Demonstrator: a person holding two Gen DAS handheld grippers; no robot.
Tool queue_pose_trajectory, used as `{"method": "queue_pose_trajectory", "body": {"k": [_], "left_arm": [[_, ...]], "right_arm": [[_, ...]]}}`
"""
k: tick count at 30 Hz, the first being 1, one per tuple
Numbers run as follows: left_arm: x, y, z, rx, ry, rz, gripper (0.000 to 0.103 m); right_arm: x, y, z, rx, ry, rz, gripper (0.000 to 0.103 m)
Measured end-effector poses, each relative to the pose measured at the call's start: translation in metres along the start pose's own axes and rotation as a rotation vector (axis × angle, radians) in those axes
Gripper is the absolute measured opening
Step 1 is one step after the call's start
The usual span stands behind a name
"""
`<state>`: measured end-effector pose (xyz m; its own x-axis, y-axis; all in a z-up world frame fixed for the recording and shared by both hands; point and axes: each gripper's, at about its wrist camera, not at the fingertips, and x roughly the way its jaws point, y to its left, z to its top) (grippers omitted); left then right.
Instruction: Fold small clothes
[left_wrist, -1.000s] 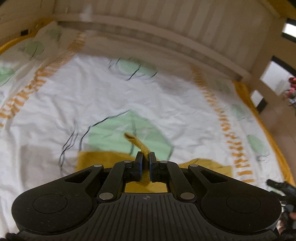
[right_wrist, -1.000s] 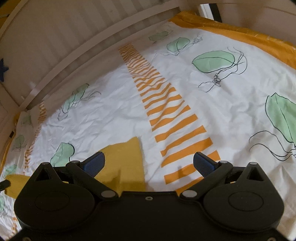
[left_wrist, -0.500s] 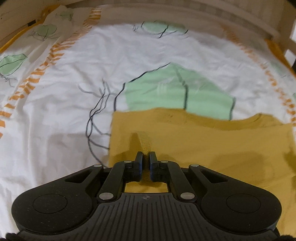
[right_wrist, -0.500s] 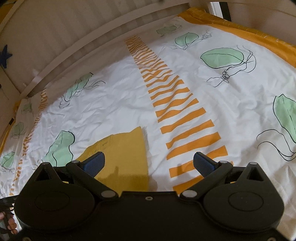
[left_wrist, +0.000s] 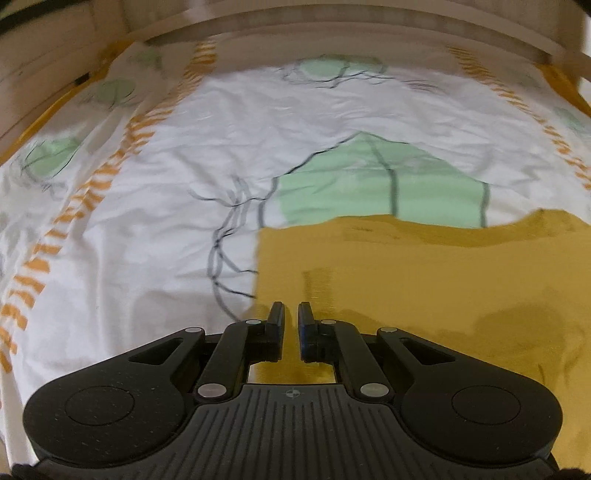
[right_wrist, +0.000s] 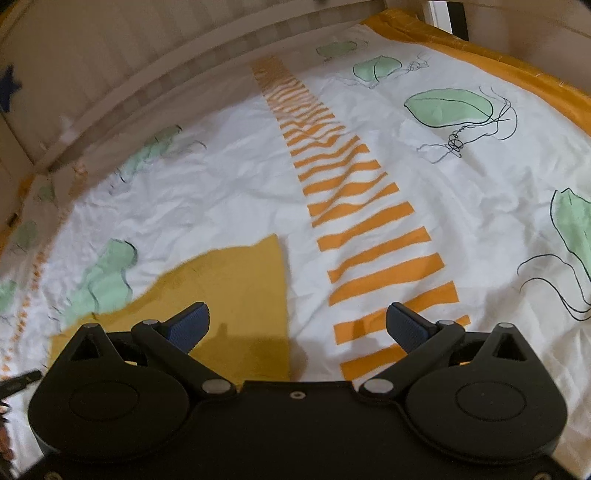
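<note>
My left claw (left_wrist: 291, 314) hangs over the near left corner of the yellow garment (left_wrist: 424, 288), fingers narrowly parted with nothing between them. The garment lies flat on the sheet (left_wrist: 147, 229). My right claw (right_wrist: 297, 319) is spread wide over the garment's right edge (right_wrist: 240, 291), gripping nothing.
</note>
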<state>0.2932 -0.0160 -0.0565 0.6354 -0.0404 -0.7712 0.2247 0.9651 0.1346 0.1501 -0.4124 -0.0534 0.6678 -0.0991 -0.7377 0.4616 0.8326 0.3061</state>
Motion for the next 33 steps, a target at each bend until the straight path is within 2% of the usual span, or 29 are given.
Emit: {"method": "queue_pose_trajectory", "body": {"k": [4, 7, 10, 11, 16, 20, 23, 24, 26, 29, 33], "left_arm": [[0.015, -0.013, -0.007, 0.043, 0.036, 0.002, 0.008], [0.029, -0.01, -0.015, 0.031, 0.079, 0.02, 0.008], [0.031, -0.006, -0.022, 0.033, 0.061, 0.019, 0.008], [0.031, -0.007, -0.024, 0.045, 0.056, 0.021, 0.008], [0.029, -0.018, -0.027, 0.136, 0.045, 0.054, 0.009], [0.02, -0.015, -0.034, 0.122, 0.053, 0.067, 0.023], [0.007, 0.003, -0.044, 0.05, 0.067, -0.003, 0.027], [0.003, 0.008, -0.048, 0.036, 0.065, -0.025, 0.032], [-0.005, 0.019, -0.06, 0.019, 0.116, -0.058, 0.037], [-0.021, 0.038, -0.083, -0.039, 0.127, -0.126, 0.039], [-0.04, 0.053, -0.11, -0.087, 0.156, -0.176, 0.041]], "right_arm": [[0.016, 0.003, -0.007, -0.059, 0.031, -0.064, 0.102], [0.03, 0.009, -0.014, -0.145, 0.073, -0.104, 0.096], [0.049, 0.018, -0.028, -0.283, 0.134, -0.187, 0.093], [0.053, 0.02, -0.033, -0.318, 0.13, -0.2, 0.094], [0.052, 0.018, -0.035, -0.307, 0.109, -0.199, 0.096], [0.048, 0.013, -0.034, -0.265, 0.119, -0.176, 0.097], [0.044, 0.012, -0.032, -0.24, 0.135, -0.158, 0.098], [0.042, 0.011, -0.033, -0.235, 0.143, -0.147, 0.098], [0.038, 0.009, -0.036, -0.231, 0.157, -0.13, 0.098], [0.029, 0.005, -0.045, -0.227, 0.172, -0.116, 0.098], [0.011, 0.003, -0.058, -0.191, 0.178, -0.079, 0.098]]}}
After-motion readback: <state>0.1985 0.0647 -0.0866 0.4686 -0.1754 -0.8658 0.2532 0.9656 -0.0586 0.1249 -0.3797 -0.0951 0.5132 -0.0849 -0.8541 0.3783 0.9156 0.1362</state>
